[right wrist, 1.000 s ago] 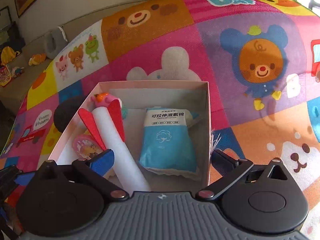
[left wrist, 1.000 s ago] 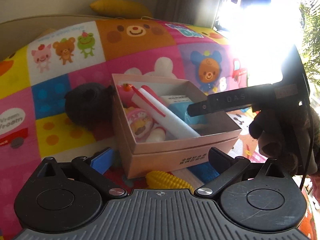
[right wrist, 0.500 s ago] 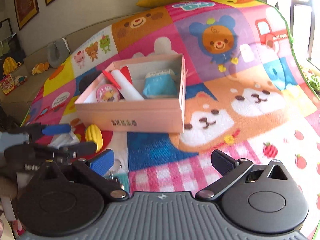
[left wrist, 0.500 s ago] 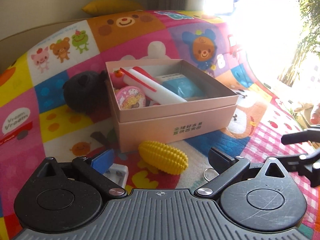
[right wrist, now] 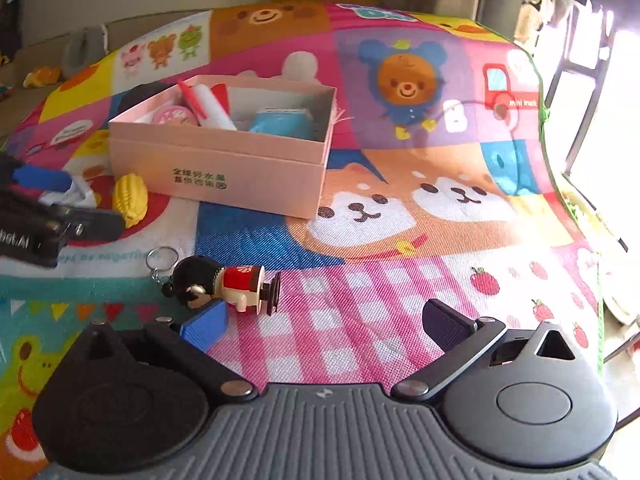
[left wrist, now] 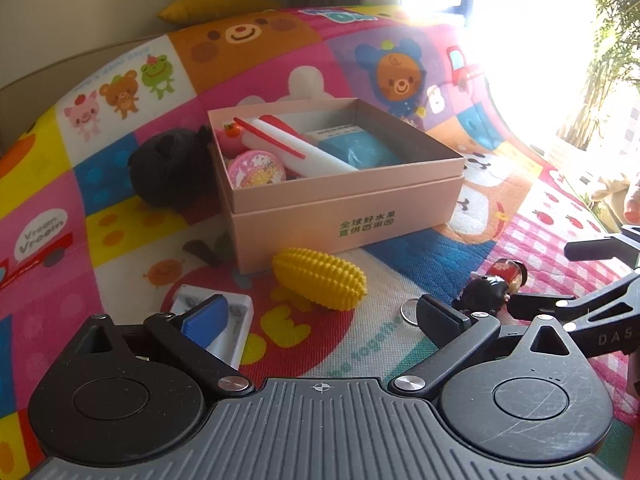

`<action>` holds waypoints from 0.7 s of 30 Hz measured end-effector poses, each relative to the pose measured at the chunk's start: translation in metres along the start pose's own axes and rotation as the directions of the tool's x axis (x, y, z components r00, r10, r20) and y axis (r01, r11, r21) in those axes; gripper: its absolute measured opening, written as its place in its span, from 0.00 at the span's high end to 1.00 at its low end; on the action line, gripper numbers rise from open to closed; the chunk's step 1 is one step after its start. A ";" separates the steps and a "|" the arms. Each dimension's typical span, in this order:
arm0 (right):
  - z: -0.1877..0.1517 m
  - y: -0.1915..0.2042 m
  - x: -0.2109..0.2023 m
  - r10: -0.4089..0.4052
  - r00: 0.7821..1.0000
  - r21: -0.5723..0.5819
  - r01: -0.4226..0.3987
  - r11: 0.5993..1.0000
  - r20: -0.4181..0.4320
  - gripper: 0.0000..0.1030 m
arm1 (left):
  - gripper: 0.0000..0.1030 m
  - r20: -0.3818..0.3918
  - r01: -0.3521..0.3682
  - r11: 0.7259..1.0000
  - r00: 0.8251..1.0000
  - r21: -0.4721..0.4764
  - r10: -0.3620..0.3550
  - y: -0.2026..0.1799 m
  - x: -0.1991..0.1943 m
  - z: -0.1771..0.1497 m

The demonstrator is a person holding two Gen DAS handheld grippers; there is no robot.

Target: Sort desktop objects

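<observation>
Surface: cartoon play mat [right wrist: 400, 208], patchwork of bears, dogs, frogs and pink check; it spreads under both grippers and rises at the far end.
Room: pale wall beyond the mat, one yellow cushion [left wrist: 218, 4] at its far edge; window glare and a plant to the right of the left gripper; framed pictures on the wall far left in the right wrist view.
Box: one pink cardboard box [left wrist: 348, 216], lid off, straight ahead of the left gripper; ahead and left of the right gripper.
Box contents, count: one white roll with red strips [left wrist: 298, 146], one blue packet [left wrist: 354, 148], one round pink tin [left wrist: 256, 166], one small pink toy with an orange bit [left wrist: 228, 134] in the far corner.
Loose on mat, count: one yellow corn toy [left wrist: 320, 280] just in front of the box; one white plastic case [left wrist: 218, 320] under the left gripper's blue finger pad; one doll keychain [right wrist: 224, 282] lying on its side, just ahead of the right gripper's left finger; one black soft lump [left wrist: 168, 172] touching the box's left wall.
Left gripper [left wrist: 320, 320]: fingers spread wide, nothing between them.
Right gripper [right wrist: 328, 326]: fingers spread wide, empty; the keychain lies apart from its blue pad, not gripped.
Person: only a fingertip [left wrist: 632, 206] at the right edge of the left wrist view.
</observation>
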State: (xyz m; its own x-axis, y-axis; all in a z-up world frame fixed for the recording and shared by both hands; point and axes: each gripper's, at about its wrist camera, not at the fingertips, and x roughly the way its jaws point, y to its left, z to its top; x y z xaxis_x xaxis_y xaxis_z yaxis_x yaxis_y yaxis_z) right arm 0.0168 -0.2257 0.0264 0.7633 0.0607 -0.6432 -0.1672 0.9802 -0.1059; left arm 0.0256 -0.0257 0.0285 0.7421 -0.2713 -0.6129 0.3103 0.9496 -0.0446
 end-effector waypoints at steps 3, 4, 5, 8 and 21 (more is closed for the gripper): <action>-0.004 -0.017 0.013 0.116 0.992 0.146 -0.106 0.984 -0.060 0.00 | 0.00 -0.003 0.030 0.999 1.000 0.023 -0.030 -0.007 0.006 0.002; -0.006 -0.016 0.011 0.103 0.994 0.141 -0.097 0.985 -0.037 0.00 | 0.00 0.001 0.033 0.999 0.999 0.030 -0.033 -0.009 0.009 0.003; -0.007 -0.014 0.009 0.100 0.994 0.132 -0.095 0.987 -0.036 0.00 | 0.00 0.004 0.037 0.999 0.999 0.032 -0.037 -0.010 0.013 0.005; -0.008 -0.013 0.008 0.095 0.995 0.135 -0.090 0.987 -0.033 0.00 | 0.00 -0.010 0.072 0.997 0.997 0.020 -0.072 -0.014 0.022 0.010; -0.010 -0.030 0.004 0.117 0.993 0.234 -0.113 0.966 -0.001 0.00 | 0.02 0.046 0.090 0.993 0.995 0.072 -0.094 -0.017 0.011 0.010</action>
State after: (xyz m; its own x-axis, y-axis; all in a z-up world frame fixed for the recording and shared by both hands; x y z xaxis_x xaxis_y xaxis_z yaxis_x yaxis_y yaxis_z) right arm 0.0190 -0.2566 0.0192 0.7377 0.1748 -0.6521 -0.1022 0.9837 0.1480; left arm 0.0343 -0.0462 0.0301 0.7363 -0.3661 -0.5690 0.4181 0.9074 -0.0428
